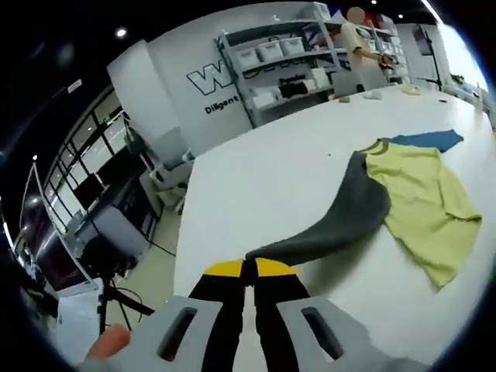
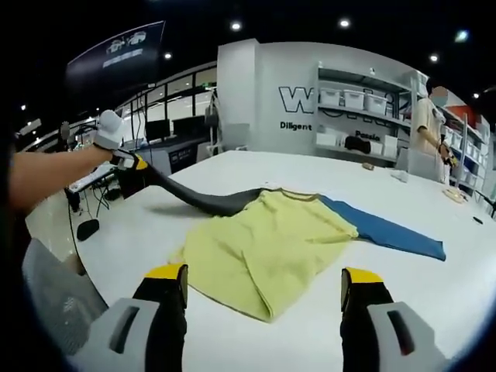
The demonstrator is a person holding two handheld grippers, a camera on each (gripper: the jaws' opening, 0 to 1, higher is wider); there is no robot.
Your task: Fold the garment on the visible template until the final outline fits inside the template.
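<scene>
Grey sleeve (image 1: pixel 333 221) in left tongs (image 1: pixel 249 273)

**Two gripper cameras, one garment from opposite ends**

The left gripper view looks from the corner of the white surface (image 1: pixel 263 167) along the stretched grey sleeve toward the yellow, grey and blue cloth garment (image 1: pixel 422 198), with grey metal storage shelves (image 1: pixel 287 58) behind. The right gripper view faces the same garment (image 2: pixel 267 244) from just beside its yellow hem, low over the surface, with the same shelves (image 2: pixel 364 101) beyond.

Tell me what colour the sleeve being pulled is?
Dark grey sleeve, clearest in the left gripper view.
</scene>
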